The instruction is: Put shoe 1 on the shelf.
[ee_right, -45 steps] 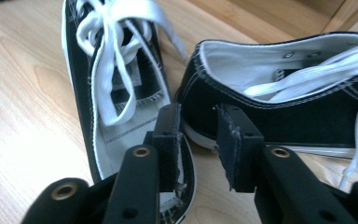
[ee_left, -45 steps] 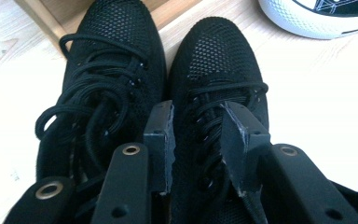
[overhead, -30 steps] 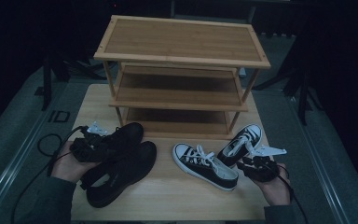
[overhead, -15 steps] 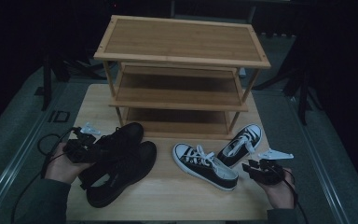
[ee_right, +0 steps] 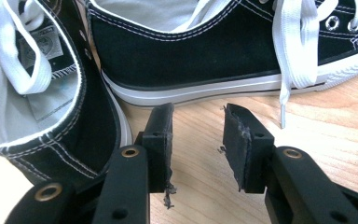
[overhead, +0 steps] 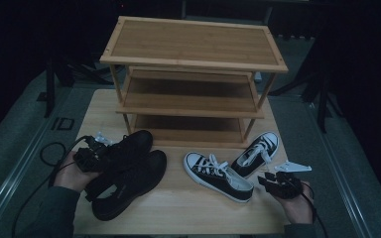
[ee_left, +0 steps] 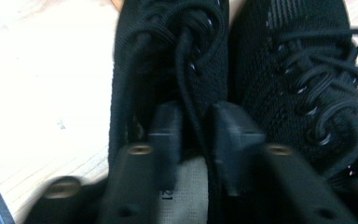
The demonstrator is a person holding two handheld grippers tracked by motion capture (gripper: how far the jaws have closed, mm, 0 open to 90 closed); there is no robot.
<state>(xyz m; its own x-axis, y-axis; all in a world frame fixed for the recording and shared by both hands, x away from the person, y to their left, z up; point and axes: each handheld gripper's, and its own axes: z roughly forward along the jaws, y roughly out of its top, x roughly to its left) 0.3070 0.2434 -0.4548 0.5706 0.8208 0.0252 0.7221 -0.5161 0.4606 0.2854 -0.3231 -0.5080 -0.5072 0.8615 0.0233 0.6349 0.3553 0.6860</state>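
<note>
You have four shoes on the table (overhead: 188, 208) in front of one three-tier wooden rack (overhead: 193, 74): two black knit shoes (overhead: 129, 173) near left, two black-and-white canvas sneakers (overhead: 228, 168) near right. Your left gripper (ee_left: 193, 126) has its jaws closed on the far black shoe (ee_left: 168, 60), pinching its tongue and laces. Your right gripper (ee_right: 198, 123) hovers with jaws apart over bare wood, just beside the sneakers' heels.

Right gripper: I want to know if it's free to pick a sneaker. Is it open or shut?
Open. The right gripper has bare table between its jaws, just short of the black-and-white sneakers, touching neither.
</note>
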